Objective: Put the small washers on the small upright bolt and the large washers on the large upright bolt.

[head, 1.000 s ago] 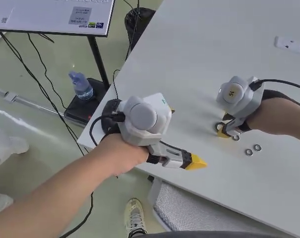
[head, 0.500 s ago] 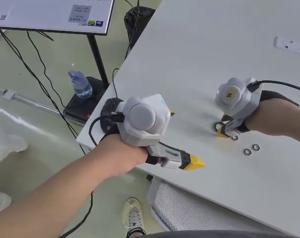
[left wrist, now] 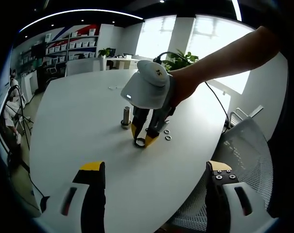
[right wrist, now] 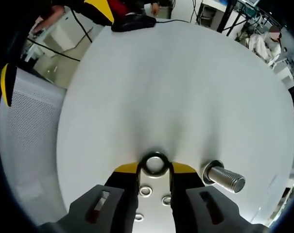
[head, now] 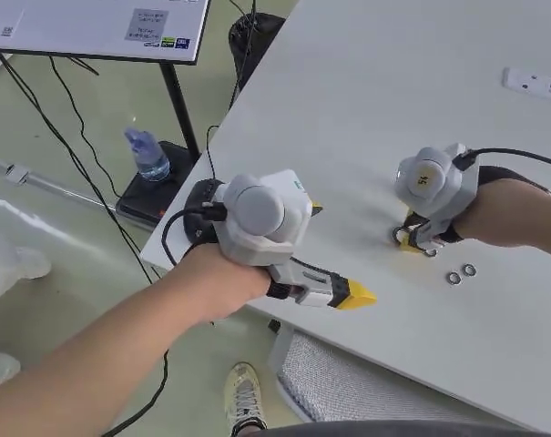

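Large silver steel ring washer (right wrist: pixel 154 155): right gripper view, pinched by my right tool (right wrist: pixel 155 167), low at the white surface (right wrist: pixel 176 87), steel threaded upright bolt (right wrist: pixel 225 178) just beside. Left gripper view: left tool (left wrist: pixel 155 166) spread, idle. Head view: I judge it best to lift level and centre the hole over the bolt.

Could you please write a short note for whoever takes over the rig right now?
Left gripper: open, empty, over the near edge of the table.
Right gripper: shut on a large washer, close beside an upright bolt.
Small washers lie loose on the table by the right gripper.
Done: large washer gripped. Whether any washer already sits on the bolt cannot be told.
Left: put this washer on the bolt, then place the loose ones.
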Available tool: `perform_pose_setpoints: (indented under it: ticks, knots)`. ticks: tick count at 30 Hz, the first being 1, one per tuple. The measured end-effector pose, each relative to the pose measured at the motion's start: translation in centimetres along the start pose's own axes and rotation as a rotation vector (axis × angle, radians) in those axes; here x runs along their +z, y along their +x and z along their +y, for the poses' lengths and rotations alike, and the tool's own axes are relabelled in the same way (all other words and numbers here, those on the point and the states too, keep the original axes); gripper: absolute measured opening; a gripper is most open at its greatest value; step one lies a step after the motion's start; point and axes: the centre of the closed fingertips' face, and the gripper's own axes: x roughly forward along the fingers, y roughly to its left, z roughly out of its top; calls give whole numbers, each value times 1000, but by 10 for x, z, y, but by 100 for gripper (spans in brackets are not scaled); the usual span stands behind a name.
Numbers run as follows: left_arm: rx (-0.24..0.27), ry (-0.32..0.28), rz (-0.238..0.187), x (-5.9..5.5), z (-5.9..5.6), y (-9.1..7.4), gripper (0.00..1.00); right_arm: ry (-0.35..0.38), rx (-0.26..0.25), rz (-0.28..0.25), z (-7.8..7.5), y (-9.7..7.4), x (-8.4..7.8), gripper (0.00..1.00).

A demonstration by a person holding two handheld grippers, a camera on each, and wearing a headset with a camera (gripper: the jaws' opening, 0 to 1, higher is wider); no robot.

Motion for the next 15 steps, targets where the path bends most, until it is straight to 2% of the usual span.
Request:
perform_pose_setpoints:
  ticks: [1,9,12,15]
  knots:
    - [-1,-1,3,-1,0,0,85,-16,-1,6,1,0,0,25]
    - [-4,-8,11,-5,-2,0,83,-10,4,10,-3,1,-1,21]
    - [-4,-4,15,-5,-1,0,83,17,28,-15,-3,0,-1,20]
    - [-1,-3,12,-2,0,-2,82,20,23,-31,-4,-1,0,20]
